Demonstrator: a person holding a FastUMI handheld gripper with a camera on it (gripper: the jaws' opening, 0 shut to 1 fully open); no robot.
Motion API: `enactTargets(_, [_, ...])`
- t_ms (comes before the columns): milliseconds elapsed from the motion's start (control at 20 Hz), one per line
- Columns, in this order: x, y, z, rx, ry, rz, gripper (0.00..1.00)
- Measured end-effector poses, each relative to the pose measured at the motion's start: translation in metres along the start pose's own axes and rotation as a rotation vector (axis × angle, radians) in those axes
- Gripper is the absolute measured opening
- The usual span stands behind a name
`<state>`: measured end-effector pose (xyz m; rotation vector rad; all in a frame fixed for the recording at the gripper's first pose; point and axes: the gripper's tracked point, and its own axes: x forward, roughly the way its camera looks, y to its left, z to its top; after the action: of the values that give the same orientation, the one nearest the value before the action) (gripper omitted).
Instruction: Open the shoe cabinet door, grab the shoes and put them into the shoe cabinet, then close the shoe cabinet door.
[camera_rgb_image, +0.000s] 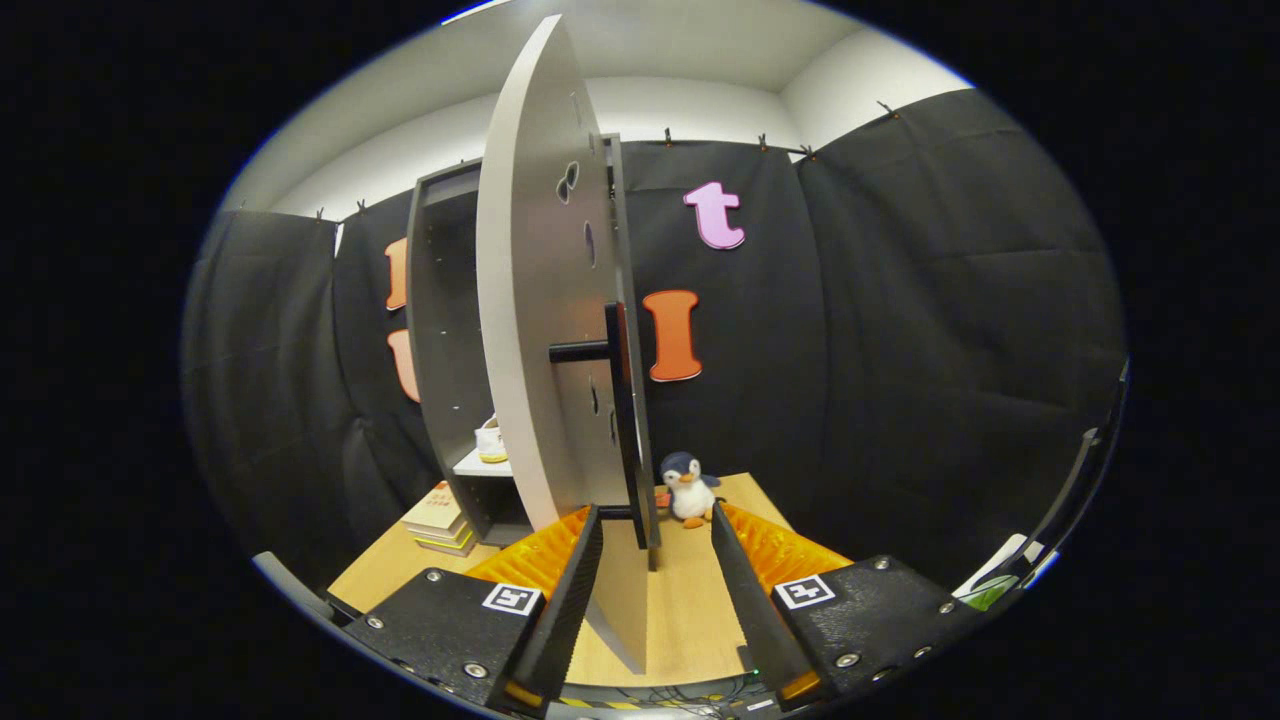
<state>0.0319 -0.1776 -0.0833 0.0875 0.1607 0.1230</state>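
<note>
The grey shoe cabinet (440, 300) stands on the wooden table with its door (540, 300) swung out towards me, nearly edge-on. A black bar handle (618, 400) runs down the door's right face. My gripper (655, 515) is open. The door's lower edge and the foot of the handle lie between its fingers, close to the left finger (575, 580) and well apart from the right one. A white shoe (490, 441) with a yellowish sole sits on a shelf inside the cabinet, partly hidden behind the door.
A penguin plush (688, 488) stands on the table (690, 600) just beyond the fingers, to the right of the door. A stack of books (440, 520) lies by the cabinet's left foot. Black cloth walls close in the booth.
</note>
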Motion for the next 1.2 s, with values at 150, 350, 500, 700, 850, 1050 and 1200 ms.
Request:
enactTargets(150, [0.007,0.025,-0.001,0.01,-0.01,0.057,0.71])
enactTargets(350, [0.018,0.061,-0.007,0.014,0.0,0.138,0.71])
enactTargets(500, [0.03,0.091,-0.009,0.007,0.014,0.204,0.71])
enactTargets(700, [0.049,0.123,-0.01,0.019,0.028,0.273,0.71])
enactTargets(850, [0.064,0.131,-0.01,0.021,0.042,0.307,0.71])
enactTargets(1050, [0.091,0.17,-0.01,0.028,0.057,0.345,0.76])
enactTargets(1200, [0.105,0.19,-0.009,0.008,0.057,0.372,0.79])
